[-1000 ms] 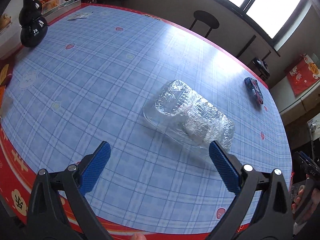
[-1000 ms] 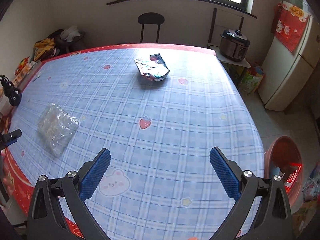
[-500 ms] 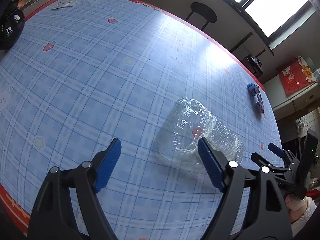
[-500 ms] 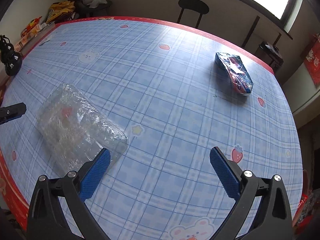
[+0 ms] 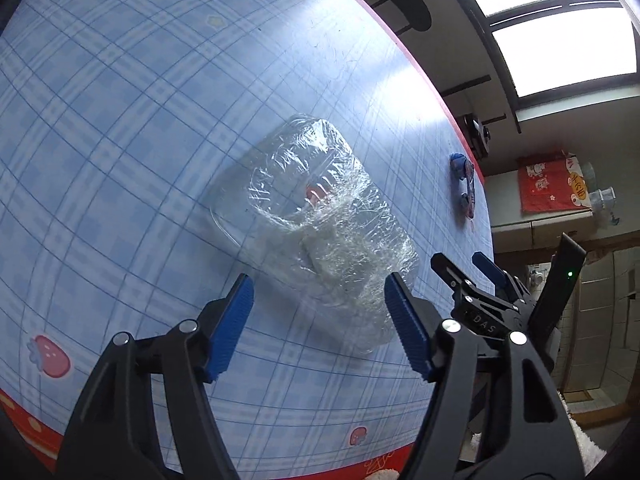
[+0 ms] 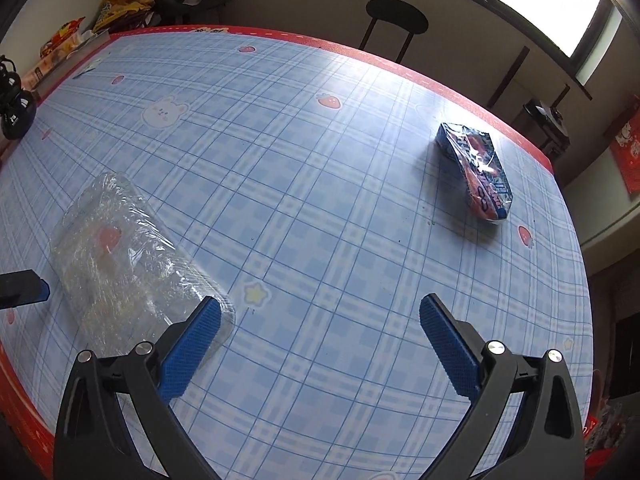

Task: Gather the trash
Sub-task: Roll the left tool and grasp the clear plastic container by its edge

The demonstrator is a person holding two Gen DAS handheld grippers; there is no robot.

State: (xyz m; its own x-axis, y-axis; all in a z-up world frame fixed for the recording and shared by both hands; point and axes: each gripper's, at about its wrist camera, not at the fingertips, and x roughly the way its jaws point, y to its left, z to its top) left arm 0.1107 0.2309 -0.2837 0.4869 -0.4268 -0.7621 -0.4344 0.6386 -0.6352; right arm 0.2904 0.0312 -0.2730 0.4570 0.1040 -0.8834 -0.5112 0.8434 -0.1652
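Observation:
A crumpled clear plastic wrapper [image 5: 316,216] lies on the blue checked tablecloth [image 5: 120,120]. My left gripper [image 5: 320,312] hangs just over its near end with the jaws closing. The right pad [image 5: 404,320] is at the wrapper's edge and the left pad stands apart from it, so nothing is pinched. In the right wrist view the same wrapper [image 6: 120,256] lies at the left, with my right gripper [image 6: 320,340] open beside it, its left pad [image 6: 192,344] overlapping the wrapper's end. A blue and red snack packet [image 6: 476,172] lies at the far right.
A black gourd-shaped bottle [image 6: 14,108] stands at the table's left edge. Snack bags [image 6: 120,0] are piled behind the far left corner and a black stool [image 6: 396,16] stands beyond the far edge. The red table border [image 6: 480,100] runs close on the near and right sides.
My left gripper has dropped closer to the clear wrapper and its jaws have narrowed. The right gripper has swung left across the table, from near the snack packet to the wrapper's end.

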